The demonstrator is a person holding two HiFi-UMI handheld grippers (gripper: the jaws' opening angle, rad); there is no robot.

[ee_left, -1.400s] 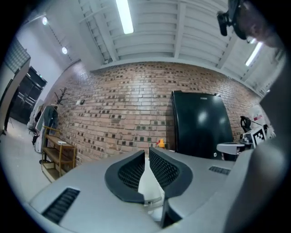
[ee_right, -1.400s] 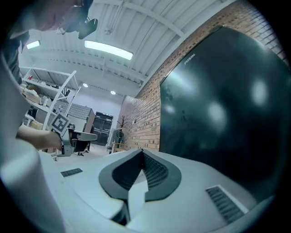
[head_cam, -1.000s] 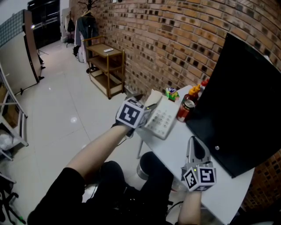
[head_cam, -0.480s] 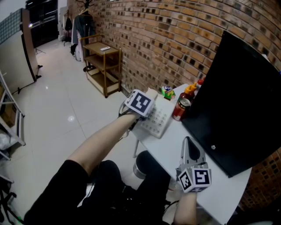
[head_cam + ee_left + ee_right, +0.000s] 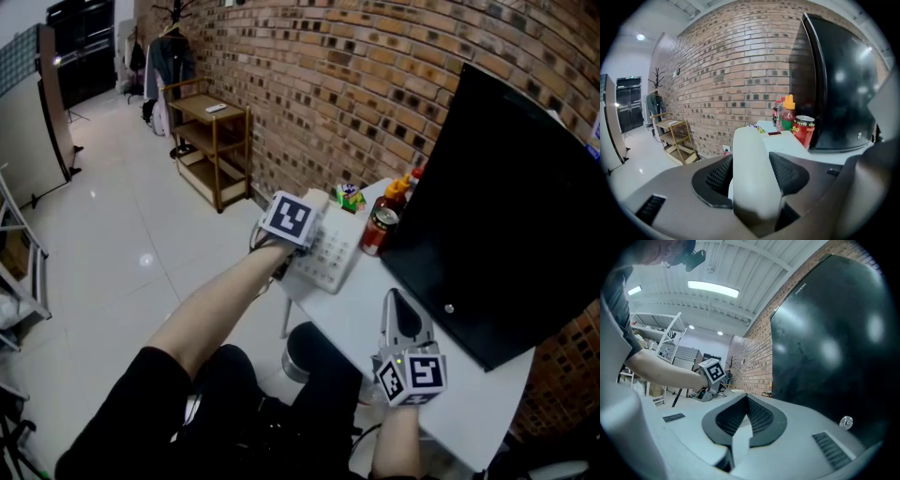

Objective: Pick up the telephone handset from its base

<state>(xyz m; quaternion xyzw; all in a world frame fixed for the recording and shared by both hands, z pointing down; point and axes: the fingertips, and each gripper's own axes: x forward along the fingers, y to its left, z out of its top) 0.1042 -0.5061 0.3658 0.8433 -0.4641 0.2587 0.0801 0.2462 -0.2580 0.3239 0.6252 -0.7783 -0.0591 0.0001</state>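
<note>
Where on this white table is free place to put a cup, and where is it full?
Free: the bare strip of table between the telephone and the right tongs, in front of the black panel. Crowded: the far end, with the can and sauce bottles.

Bright ceiling tube (image 5: 712,288) overhead — edges bow fisheye-style (glare on monitor (image 5: 829,333)).

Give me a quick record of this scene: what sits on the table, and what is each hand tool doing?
Surface: white table beside a brick wall
Phone: telephone base; handset apparently resting on it
Left tool: jaws closing around the handset, pads against its sides
Right tool: jaws together, empty, away from the phone
Nearby: red can, sauce bottle, large black screen
</note>
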